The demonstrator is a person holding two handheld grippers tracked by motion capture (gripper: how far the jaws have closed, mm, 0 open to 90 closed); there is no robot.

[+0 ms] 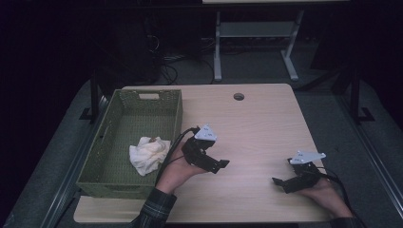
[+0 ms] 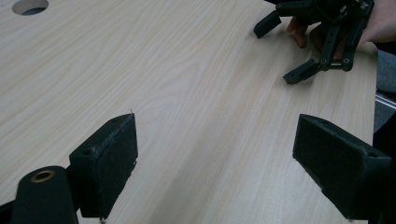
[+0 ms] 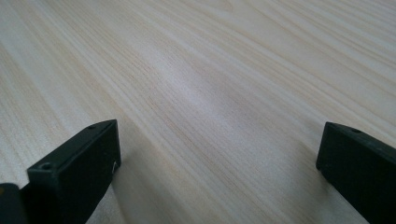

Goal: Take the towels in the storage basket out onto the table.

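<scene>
A green woven basket (image 1: 177, 116) stands on the left part of the light wooden table (image 1: 256, 123). A crumpled white cloth (image 1: 148, 154) lies inside it near its right wall. Just right of the basket a hand holds my left gripper (image 1: 219, 166) low over the table; in its own view the left gripper (image 2: 215, 140) is open over bare wood. My right gripper (image 1: 282, 172) sits near the front right of the table, open and pointing left. In its own view the right gripper (image 3: 219, 140) has nothing between its jaws. The left gripper view also shows the right gripper (image 2: 282, 49), open.
A round cable hole (image 1: 238, 96) is in the table's far edge, also seen as the hole (image 2: 29, 5) in the left gripper view. Beyond the table stands a white desk frame (image 1: 217, 47) on a dark floor. Metal rails run along both sides.
</scene>
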